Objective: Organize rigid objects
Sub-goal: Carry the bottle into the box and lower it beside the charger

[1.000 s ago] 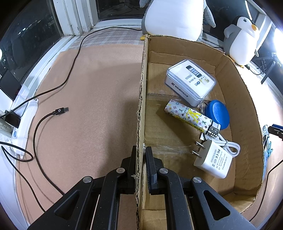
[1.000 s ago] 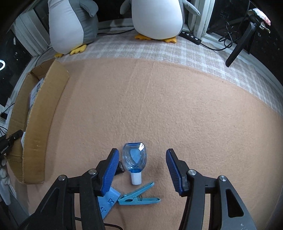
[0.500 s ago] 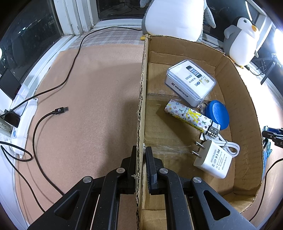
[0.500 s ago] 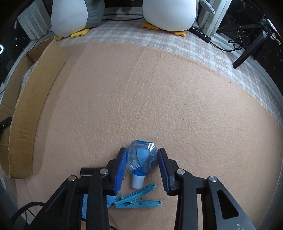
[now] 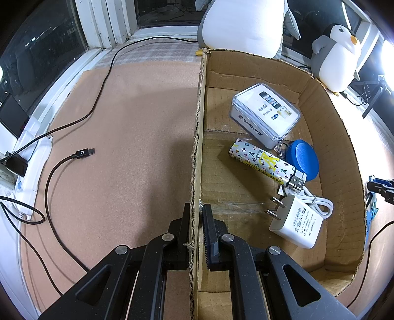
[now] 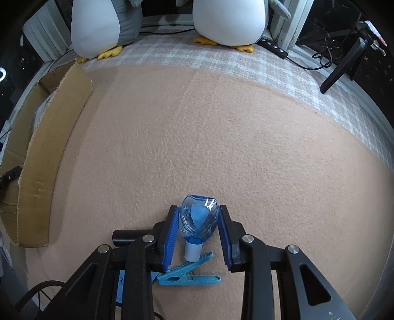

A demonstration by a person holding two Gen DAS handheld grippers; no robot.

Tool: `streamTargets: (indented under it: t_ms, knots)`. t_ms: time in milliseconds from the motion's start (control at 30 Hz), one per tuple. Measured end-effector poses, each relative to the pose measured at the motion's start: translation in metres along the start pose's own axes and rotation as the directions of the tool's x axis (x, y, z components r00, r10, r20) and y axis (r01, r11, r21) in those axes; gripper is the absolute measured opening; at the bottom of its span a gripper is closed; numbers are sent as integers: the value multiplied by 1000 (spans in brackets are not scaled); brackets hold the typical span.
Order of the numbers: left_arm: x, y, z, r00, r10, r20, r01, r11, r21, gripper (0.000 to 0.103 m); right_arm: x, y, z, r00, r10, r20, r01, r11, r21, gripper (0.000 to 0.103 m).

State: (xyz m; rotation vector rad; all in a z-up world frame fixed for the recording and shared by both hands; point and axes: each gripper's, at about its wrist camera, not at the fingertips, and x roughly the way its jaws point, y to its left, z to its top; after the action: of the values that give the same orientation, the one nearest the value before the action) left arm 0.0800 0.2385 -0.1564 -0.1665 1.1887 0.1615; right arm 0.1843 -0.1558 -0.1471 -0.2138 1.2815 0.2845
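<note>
In the right wrist view a small clear blue bottle [image 6: 199,219] with a white cap lies on the tan felt. My right gripper [image 6: 198,211] straddles it, its jaws closing and both blue pads touching the bottle's sides. A teal clothespin [image 6: 189,270] lies just below the cap. My left gripper [image 5: 197,206] is shut on the near part of the cardboard box's left wall [image 5: 197,123]. Inside the box lie a clear plastic case [image 5: 266,113], a patterned stick [image 5: 261,162], a blue round disc [image 5: 303,160] and a white charger [image 5: 295,224] with its cable.
Plush penguins [image 6: 229,19] stand along the back by the window. A black USB cable [image 5: 81,153] and a white power strip [image 5: 29,177] lie left of the box. A flat blue piece [image 6: 120,283] lies under the right gripper's left arm. Black cables and a stand [image 6: 344,64] sit at the far right.
The right gripper's jaws have come together from wide apart onto the blue bottle, and the gripper has shifted slightly over it. The left gripper and the box have not moved.
</note>
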Motion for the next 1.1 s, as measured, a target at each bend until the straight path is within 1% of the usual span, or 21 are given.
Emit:
streamTargets:
  t_ms: [167,400,500,667,833,1000,1100]
  knots:
    - [0,0,0,1000,0,1,0,1000,-1,7,-28,4,-1,998,21,56,-21,1000,-11,28]
    - [1,1,0,1000,-1,0,1,1000,-1,7,-70,41,4,988,89,130,-78,993,-90,28]
    - [0,0,0,1000,-1,0,1,1000,-3,7,-84,66,5,981,128,147,-108,985,-136,28]
    - [1,0,1,1000,-3,0,3,1000,-3,7,-98,112,3,970,199,142,-163,960,-229,28]
    - [0,0,0,1000,-2,0,2,1000,-2,7,-99,158,-1,960,258,113,-211,925,-317,28]
    - [0,0,0,1000,-3,1,3,1000,-6,7,-89,196,-5,960,268,82,-217,895,-390,28]
    - [0,0,1,1000,-4,2,4,1000,-9,7,-81,210,-6,962,263,71,-212,886,-412,28]
